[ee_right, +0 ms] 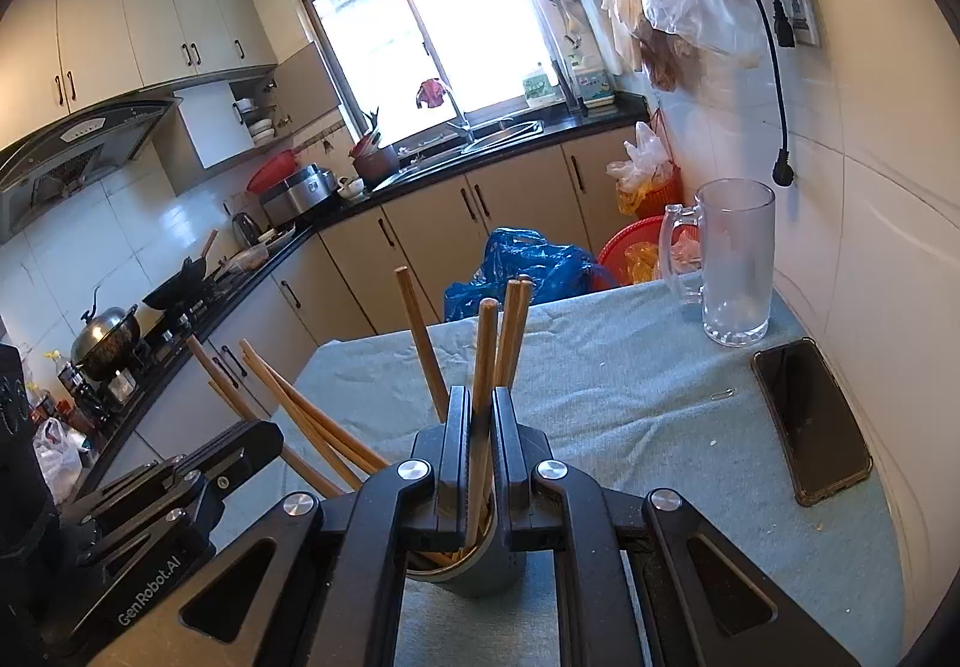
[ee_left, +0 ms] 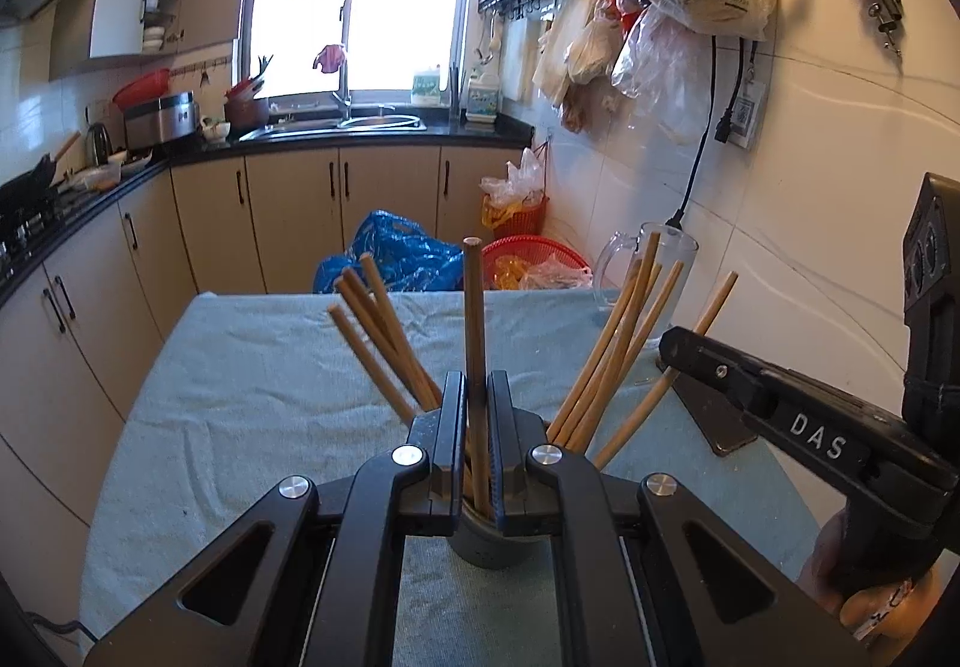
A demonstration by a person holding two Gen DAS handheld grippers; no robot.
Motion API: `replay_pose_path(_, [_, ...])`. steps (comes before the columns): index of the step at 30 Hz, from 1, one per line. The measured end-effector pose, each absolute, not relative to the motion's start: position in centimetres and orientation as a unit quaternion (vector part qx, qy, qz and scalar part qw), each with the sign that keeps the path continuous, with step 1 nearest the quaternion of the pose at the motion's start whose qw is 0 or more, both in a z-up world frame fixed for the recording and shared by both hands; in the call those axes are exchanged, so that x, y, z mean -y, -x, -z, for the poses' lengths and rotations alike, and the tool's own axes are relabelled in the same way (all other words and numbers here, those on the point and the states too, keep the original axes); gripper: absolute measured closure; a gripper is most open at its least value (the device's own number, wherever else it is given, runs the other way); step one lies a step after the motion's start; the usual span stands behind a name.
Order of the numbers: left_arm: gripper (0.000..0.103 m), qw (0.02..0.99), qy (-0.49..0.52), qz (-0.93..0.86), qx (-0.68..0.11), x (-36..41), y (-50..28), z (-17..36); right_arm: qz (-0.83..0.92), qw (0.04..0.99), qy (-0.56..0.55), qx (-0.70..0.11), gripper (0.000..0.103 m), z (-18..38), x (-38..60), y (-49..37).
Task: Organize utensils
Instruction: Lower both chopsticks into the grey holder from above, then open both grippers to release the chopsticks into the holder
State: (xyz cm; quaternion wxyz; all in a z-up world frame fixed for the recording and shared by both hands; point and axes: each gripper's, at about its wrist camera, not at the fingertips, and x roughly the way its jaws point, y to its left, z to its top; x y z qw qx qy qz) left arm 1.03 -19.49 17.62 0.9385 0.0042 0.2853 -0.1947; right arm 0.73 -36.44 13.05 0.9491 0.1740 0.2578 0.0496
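Chopsticks fan from the grey holder; we pinch one per gripper, jaws clamped, slotting both in.

The bench is covered by a rumpled pale blue-grey cloth. A grey holder full of wooden chopsticks stands on the cloth at its near edge. Beyond the holder to the right, against the wall, stands a clear glass mug. Nearer than the mug lies a dark phone, with a small paperclip just left of it.
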Motion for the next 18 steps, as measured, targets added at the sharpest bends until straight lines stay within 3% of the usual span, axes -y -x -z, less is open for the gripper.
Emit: replay_pose_path(18, [0.097,0.937,0.002,0.195,-0.29,18.98,-0.95,-17.01,-0.048,0.948,-0.167,-0.266,0.095,-12.42,36.04,-0.97])
